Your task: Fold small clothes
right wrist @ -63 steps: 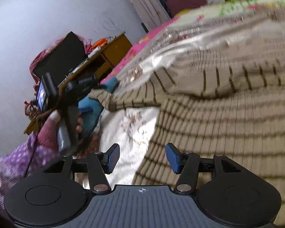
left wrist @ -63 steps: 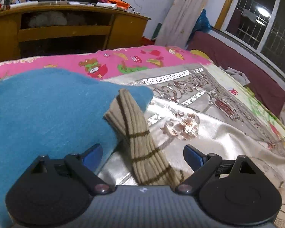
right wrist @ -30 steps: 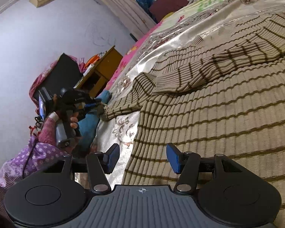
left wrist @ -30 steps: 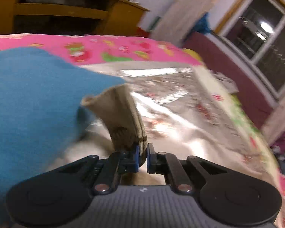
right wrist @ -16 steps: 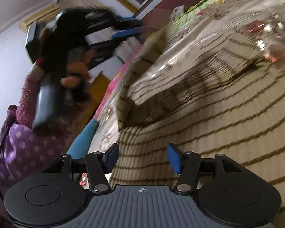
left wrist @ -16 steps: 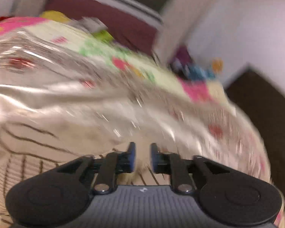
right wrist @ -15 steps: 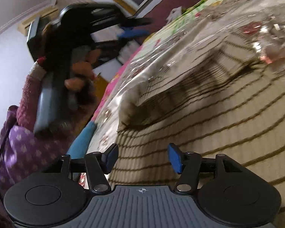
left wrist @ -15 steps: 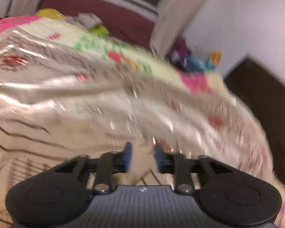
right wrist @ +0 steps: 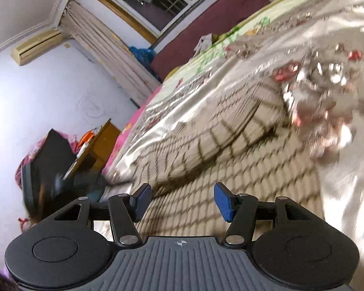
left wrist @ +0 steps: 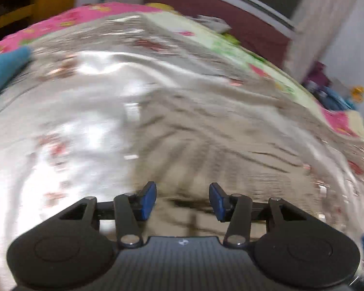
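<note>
A beige knit sweater with thin dark stripes (right wrist: 218, 150) lies spread on the shiny silver bedspread (left wrist: 68, 111), one sleeve folded across its body. My left gripper (left wrist: 182, 200) hovers over the blurred sweater (left wrist: 206, 145), its jaws opening with nothing between them. My right gripper (right wrist: 180, 202) stands open just above the sweater's near part, nothing between its blue pads. The left gripper (right wrist: 60, 184) appears as a dark blur at the left of the right wrist view.
A blue cloth (left wrist: 2, 68) lies at the left on the bed. A wooden desk (right wrist: 97, 145) stands beyond the pink sheet (left wrist: 68, 17). A maroon sofa (right wrist: 206, 24) and a window run along the far side, curtains beside them.
My left gripper let go of the sleeve cuff, which now lies folded over the sweater's body, and swung back toward the left. The right gripper stayed open, shifting slightly.
</note>
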`<state>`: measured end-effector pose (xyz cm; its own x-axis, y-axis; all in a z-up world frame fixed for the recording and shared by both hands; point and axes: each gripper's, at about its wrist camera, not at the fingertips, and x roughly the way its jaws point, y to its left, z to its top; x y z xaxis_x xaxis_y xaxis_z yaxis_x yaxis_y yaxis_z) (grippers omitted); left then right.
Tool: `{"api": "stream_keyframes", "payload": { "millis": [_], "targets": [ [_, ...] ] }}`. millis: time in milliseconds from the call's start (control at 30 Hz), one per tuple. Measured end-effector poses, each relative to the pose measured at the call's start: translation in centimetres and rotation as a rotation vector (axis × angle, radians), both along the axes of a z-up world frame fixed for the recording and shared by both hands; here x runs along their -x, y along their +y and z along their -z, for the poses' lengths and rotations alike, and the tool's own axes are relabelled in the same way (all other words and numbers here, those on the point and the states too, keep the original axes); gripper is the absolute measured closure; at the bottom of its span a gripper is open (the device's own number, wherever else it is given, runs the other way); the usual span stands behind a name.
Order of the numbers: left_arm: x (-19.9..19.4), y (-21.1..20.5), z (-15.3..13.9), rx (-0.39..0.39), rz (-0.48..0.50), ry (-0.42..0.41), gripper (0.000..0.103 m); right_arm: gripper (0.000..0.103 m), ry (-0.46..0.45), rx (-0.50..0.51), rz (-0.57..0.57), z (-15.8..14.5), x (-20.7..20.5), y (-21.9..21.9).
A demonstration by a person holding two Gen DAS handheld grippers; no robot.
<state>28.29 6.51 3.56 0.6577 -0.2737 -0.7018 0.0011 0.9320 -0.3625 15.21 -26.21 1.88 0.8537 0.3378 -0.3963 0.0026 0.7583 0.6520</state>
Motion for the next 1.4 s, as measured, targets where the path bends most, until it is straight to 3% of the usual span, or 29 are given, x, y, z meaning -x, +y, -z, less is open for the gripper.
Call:
{"api": "stream_keyframes", "payload": {
  "millis": [100,200,367,433,533,667,733,800,967,1100,1200,1267,1367,1400],
  "targets": [
    [0.1,0.9,1.1,0.026,-0.027,-0.019,0.052,0.045,-0.011,0.135,0.034,-1.8,-3.5,-0.9],
    [0.3,1.6,1.0,0.054,-0.029,-0.067,0.051,0.045,0.023,0.17,0.068,-2.7,-7.6,-2.0],
    [-2.3,1.1,2.1,0.08,-0.03,-0.08,0.05,0.045,0.162,0.243,0.158,-0.3,-12.8,-3.0],
    [-3.2,0.8,3.6,0.018,-0.034,-0.05,0.05,0.045,0.207,0.266,0.154,1.1,-13.5,-2.9],
    [-2.9,1.2,4.3,-0.014,-0.036,-0.083,0.05,0.045,0.205,0.34,0.14,1.6,-13.6,-1.9],
    [-2.5,1.7,3.6,-0.13,-0.081,-0.113,0.05,0.063,0.221,0.509,0.118,1.3,-13.6,-0.1],
    [-2.6,2.0,3.4,-0.118,-0.077,-0.107,0.05,0.077,0.209,0.493,0.093,1.1,-13.6,0.0],
    [-2.5,2.2,3.0,-0.103,-0.078,-0.115,0.05,0.083,0.193,0.455,0.076,0.7,-13.6,0.0],
    [-2.2,2.7,2.6,-0.031,-0.074,-0.109,0.048,0.089,0.183,0.369,0.089,0.0,-14.0,-1.4],
    [-1.9,1.9,2.5,-0.049,-0.039,-0.119,0.045,0.089,0.194,0.371,0.149,-0.1,-13.5,-2.8],
    [-1.7,1.2,3.2,-0.117,-0.031,-0.112,0.043,0.089,0.229,0.365,0.167,0.4,-13.3,-3.7],
    [-1.3,1.3,3.6,-0.122,-0.023,-0.114,0.043,0.082,0.237,0.33,0.15,0.6,-13.2,-4.1],
    [-0.9,1.6,3.5,-0.114,-0.021,-0.116,0.042,0.079,0.2,0.301,0.135,0.0,-13.0,-4.1],
    [-0.9,1.6,3.4,-0.109,-0.024,-0.114,0.042,0.072,0.187,0.283,0.126,-0.1,-13.1,-4.2]
  ]
}}
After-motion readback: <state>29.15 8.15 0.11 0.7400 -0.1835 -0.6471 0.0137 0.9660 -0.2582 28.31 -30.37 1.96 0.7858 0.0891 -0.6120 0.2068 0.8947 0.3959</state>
